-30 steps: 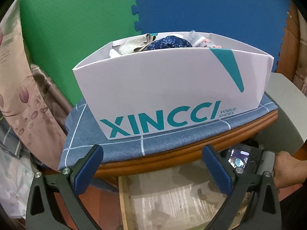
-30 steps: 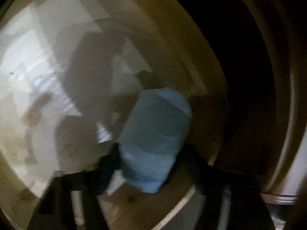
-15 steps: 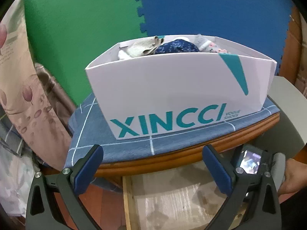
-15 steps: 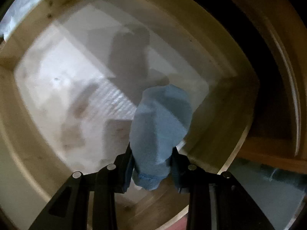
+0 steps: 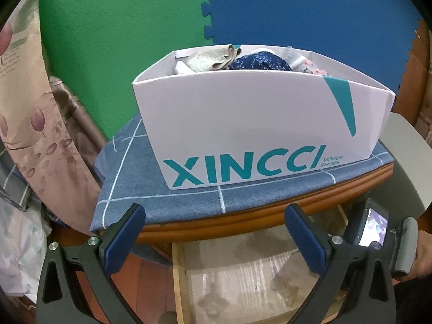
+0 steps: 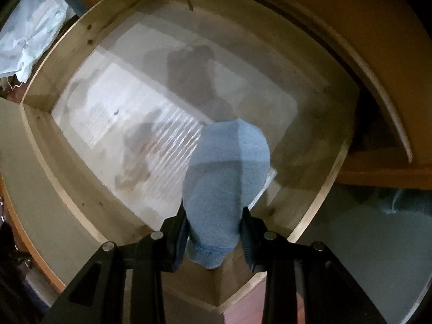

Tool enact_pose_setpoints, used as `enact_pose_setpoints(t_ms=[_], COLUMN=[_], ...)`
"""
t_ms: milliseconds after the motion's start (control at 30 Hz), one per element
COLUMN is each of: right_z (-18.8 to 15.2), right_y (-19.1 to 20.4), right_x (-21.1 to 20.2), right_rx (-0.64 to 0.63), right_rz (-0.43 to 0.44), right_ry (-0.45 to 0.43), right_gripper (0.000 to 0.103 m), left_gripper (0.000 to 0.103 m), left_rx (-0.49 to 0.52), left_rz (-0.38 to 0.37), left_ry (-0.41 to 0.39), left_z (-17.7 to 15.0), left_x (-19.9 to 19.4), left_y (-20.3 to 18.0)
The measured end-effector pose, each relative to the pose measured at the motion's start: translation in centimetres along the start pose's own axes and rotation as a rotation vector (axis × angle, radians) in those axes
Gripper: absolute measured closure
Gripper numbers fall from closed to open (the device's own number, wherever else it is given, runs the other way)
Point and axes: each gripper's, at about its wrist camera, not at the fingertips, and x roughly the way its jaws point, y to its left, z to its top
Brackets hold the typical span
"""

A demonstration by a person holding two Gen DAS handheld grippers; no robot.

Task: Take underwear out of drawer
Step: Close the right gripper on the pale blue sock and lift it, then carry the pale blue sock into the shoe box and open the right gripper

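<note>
My right gripper [image 6: 214, 232] is shut on a light blue folded piece of underwear [image 6: 226, 172] and holds it above the open wooden drawer [image 6: 46, 140], whose pale lined bottom shows no other clothes. My left gripper [image 5: 214, 229] is open and empty, in front of the cabinet top, above the same drawer [image 5: 178, 275]. A white XINCCI shoe box [image 5: 256, 124] stands on the blue checked cloth [image 5: 167, 191] and holds several folded garments [image 5: 253, 60]. The right gripper's body [image 5: 372, 229] shows at the lower right of the left wrist view.
Green and blue foam mats [image 5: 121, 27] cover the wall behind the box. A floral curtain [image 5: 24, 108] hangs at the left. The cabinet's wooden edge [image 5: 243, 218] juts over the drawer. White plastic [image 6: 29, 32] lies beyond the drawer's left side.
My right gripper has lifted the blue underwear up and back from the dark rear of the drawer; more of the drawer shows now. My left gripper has shifted slightly left.
</note>
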Motion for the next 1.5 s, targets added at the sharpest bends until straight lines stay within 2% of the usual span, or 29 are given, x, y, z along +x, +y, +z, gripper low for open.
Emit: enact_pose_setpoints(t_ms=[200,633,733,1200,1300,1500], right_z=[-0.8,-2.2,-1.9,-4.8,-5.6,-6.9], right_y=[2.0,1.6,2.2,4.7,5.0,3.6], right_x=[-1.2,-5.5,-5.5,-10.9,-12.6,-20.4], right_rx=[0.019,0.172,0.19,0.272,0.294,0.33], right_rz=[0.01,0.037,0.056,0.18,0.212,0.267], right_ry=[-0.014,-0.17,-0.227,-0.403,-0.454,-0.621], right_gripper=[0.069,0.069,0.069,0.069,0.069,0.069], left_gripper=[0.001,0.001,0.001,0.001,0.001,0.001], left_rx=[0.004,-0.001,0.0,0.008,0.014,0.003], left_rz=[-0.001,0.006,0.005,0.002,0.004,-0.003], left_ry=[-0.002,-0.012,-0.016,-0.013,-0.016,-0.014], left_z=[-0.1,0.0,-0.1,0.0,0.0,0.1], left_x=[-0.2,-0.8,-1.0,-0.9,-1.0,-1.1], left_y=[0.0,0.4,0.3,0.1,0.0,0.2])
